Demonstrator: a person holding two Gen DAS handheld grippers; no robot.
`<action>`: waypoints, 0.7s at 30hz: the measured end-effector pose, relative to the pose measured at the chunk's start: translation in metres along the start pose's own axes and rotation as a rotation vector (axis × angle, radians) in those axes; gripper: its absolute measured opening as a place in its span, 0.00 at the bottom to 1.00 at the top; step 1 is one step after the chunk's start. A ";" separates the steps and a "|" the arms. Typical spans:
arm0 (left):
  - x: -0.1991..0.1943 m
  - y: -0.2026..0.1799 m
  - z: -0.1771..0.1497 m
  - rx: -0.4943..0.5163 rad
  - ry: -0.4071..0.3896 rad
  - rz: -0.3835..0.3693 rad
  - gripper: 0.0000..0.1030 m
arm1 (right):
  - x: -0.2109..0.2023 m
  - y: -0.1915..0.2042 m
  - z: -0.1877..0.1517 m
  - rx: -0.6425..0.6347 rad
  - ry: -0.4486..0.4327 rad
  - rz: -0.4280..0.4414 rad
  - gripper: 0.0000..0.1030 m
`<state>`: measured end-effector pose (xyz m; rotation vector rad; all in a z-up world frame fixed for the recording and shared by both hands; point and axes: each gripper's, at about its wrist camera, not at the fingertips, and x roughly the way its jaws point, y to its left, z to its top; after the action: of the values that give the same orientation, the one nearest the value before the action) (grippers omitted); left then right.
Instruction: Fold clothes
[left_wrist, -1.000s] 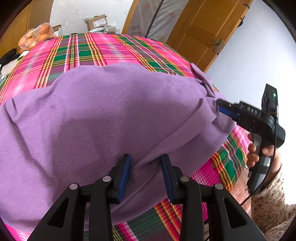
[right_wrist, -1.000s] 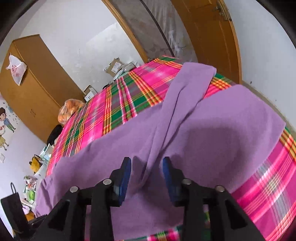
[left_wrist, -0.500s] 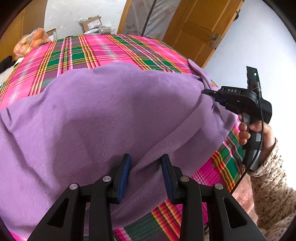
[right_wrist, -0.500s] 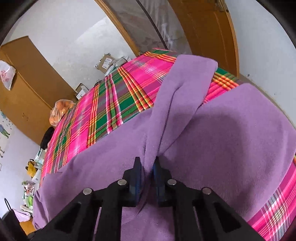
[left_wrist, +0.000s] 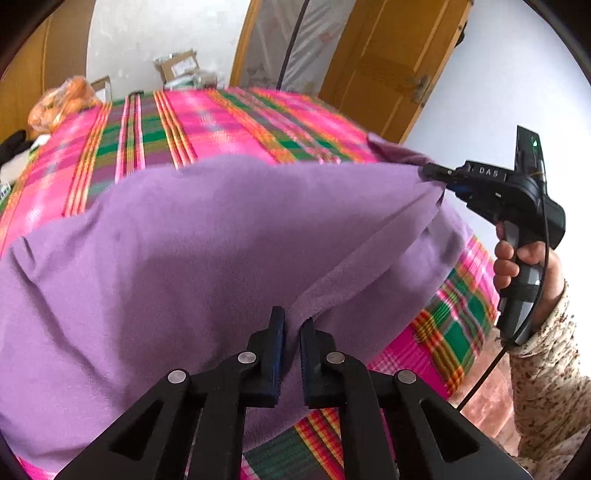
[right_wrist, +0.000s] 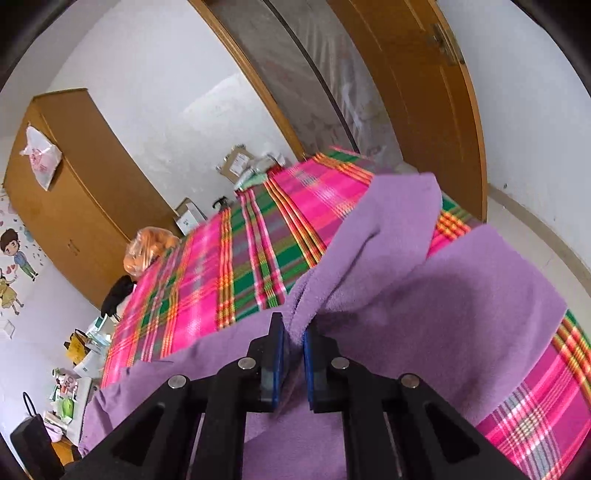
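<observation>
The left gripper (left_wrist: 291, 328) is pinching a near fold of the purple garment (left_wrist: 184, 251), which is lying across the pink plaid bedcover (left_wrist: 229, 122). The right gripper (right_wrist: 293, 336), its body lettered "DAS", is clamping the garment's right corner, a hand (left_wrist: 524, 262) gripping its handle.

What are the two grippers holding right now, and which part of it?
Both grip the purple garment. The left gripper pinches a raised fold near its near edge; the right gripper pinches a bunched ridge of cloth at its right end.
</observation>
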<state>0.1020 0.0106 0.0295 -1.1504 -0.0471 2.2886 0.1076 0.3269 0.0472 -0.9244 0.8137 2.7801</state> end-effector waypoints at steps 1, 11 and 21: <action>-0.004 0.000 0.001 0.002 -0.016 -0.006 0.07 | -0.005 0.002 0.000 -0.007 -0.010 0.001 0.10; -0.011 -0.013 -0.012 0.043 0.003 -0.036 0.07 | -0.042 0.005 -0.012 -0.045 -0.053 -0.026 0.10; 0.012 -0.024 -0.030 0.088 0.104 -0.003 0.07 | -0.015 -0.034 -0.047 -0.016 0.058 -0.125 0.10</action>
<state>0.1300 0.0302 0.0089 -1.2203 0.0913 2.2020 0.1536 0.3325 0.0085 -1.0264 0.7154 2.6684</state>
